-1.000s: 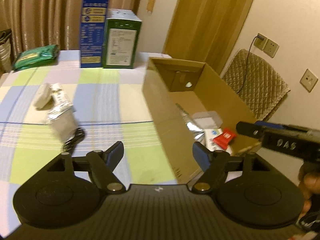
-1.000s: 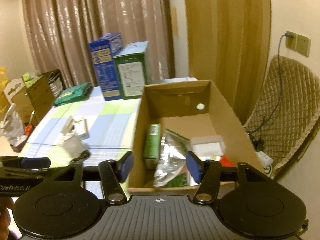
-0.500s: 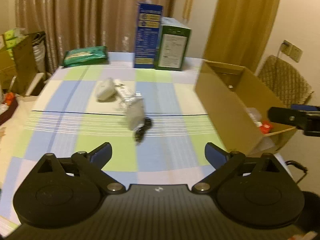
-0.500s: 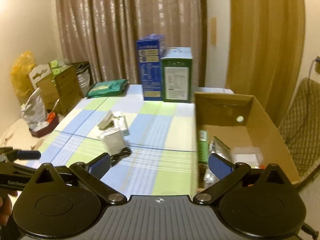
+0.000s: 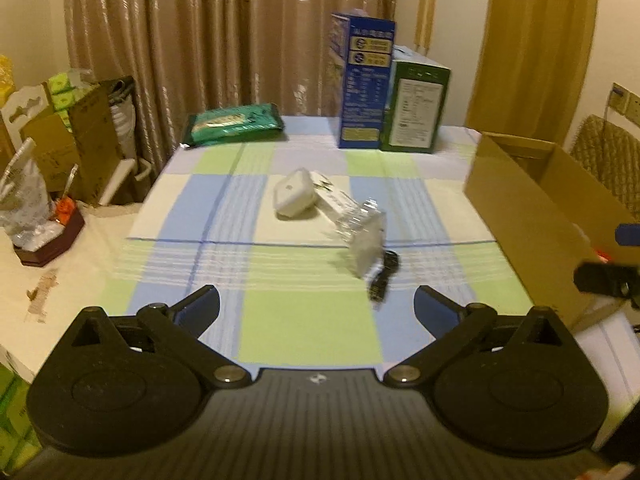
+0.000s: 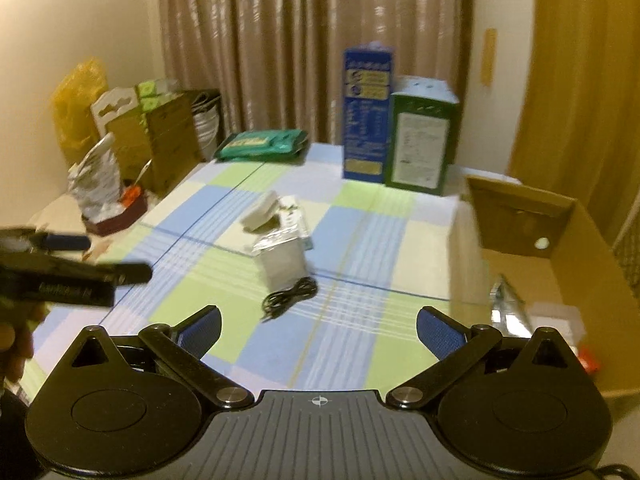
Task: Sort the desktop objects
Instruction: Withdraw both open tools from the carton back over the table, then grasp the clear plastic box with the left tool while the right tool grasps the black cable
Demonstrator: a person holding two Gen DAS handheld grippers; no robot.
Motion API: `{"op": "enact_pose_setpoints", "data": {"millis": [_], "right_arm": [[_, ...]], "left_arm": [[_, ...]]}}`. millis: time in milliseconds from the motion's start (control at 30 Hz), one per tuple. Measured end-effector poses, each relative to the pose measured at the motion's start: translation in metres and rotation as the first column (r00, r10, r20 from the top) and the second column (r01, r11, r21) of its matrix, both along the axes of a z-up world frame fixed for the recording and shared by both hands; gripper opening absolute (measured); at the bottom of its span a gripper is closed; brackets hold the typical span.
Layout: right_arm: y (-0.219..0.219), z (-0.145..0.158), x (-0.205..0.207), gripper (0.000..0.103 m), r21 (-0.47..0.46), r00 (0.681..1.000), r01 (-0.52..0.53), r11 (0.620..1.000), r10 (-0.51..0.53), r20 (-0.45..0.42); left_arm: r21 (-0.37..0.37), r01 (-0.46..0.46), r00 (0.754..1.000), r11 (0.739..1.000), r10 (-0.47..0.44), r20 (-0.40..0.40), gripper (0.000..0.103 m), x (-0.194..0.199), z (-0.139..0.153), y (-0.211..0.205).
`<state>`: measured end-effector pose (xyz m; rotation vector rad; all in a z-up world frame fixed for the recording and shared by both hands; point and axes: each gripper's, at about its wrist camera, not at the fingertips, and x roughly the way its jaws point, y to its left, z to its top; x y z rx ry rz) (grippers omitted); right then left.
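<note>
A table covered in a checked cloth [image 5: 304, 320] of green, blue and cream fills both wrist views. At its right edge stands an open cardboard box [image 5: 532, 216], already holding some packets and a small clear container, seen from the right wrist.

Near the table's middle lies a small cluster of loose items, ahead of both grippers and well apart from them. The left gripper [image 5: 316, 308] has the cluster ahead and slightly to its right; the right gripper [image 6: 318, 326] has it ahead and slightly to its left, so neither hand looks clearly nearer. Both sets of jaws stand wide with nothing between them; both have just been opening.

Within the cluster, a silvery foil packet [image 6: 282, 258] is the biggest piece, its long axis running away from the cameras towards the far side of the table. Beyond it sits a white rounded case [image 5: 292, 196], touching or just beside a printed white sachet [image 5: 332, 196]. Nearest the grippers, a thin black cable [image 6: 290, 298] lies coiled loosely, touching the foil packet's near end.
</note>
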<state>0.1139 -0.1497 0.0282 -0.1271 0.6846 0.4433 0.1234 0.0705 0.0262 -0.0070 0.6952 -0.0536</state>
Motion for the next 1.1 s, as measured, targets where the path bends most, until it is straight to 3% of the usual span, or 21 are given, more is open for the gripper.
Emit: {"op": "enact_pose_setpoints", "data": {"millis": [367,633,800,867,1100], "right_arm": [[0.037,-0.061,0.039,0.101,-0.054,0.997,-0.078,0.996,0.076,-0.028],[0.043,-0.093,0.083,0.101,-0.094,0.996,-0.08,0.992,0.076,-0.046],[0.044,-0.109,0.107,0.101,-0.082,0.994,-0.081,0.993,0.074,-0.08],[0.045,-0.114,0.113,0.101,-0.09,0.993,-0.09,0.992,0.083,-0.083],[0.045,-0.125,0.135,0.094,-0.111,0.991,-0.095,0.989,0.083,-0.104]], "left_arm": [[0.034,-0.018,0.999,0.999,0.017,0.041,0.102,0.049,-0.032,0.023],[0.034,0.021,1.0,0.999,-0.022,0.012,0.102,0.086,-0.071,0.022],[0.04,0.169,0.986,0.985,-0.17,0.006,0.101,0.11,-0.078,0.005],[0.058,0.236,0.972,0.97,-0.236,-0.002,0.091,0.121,-0.08,-0.004],[0.099,0.347,0.936,0.933,-0.35,0.019,0.086,0.149,-0.088,-0.019]]}}
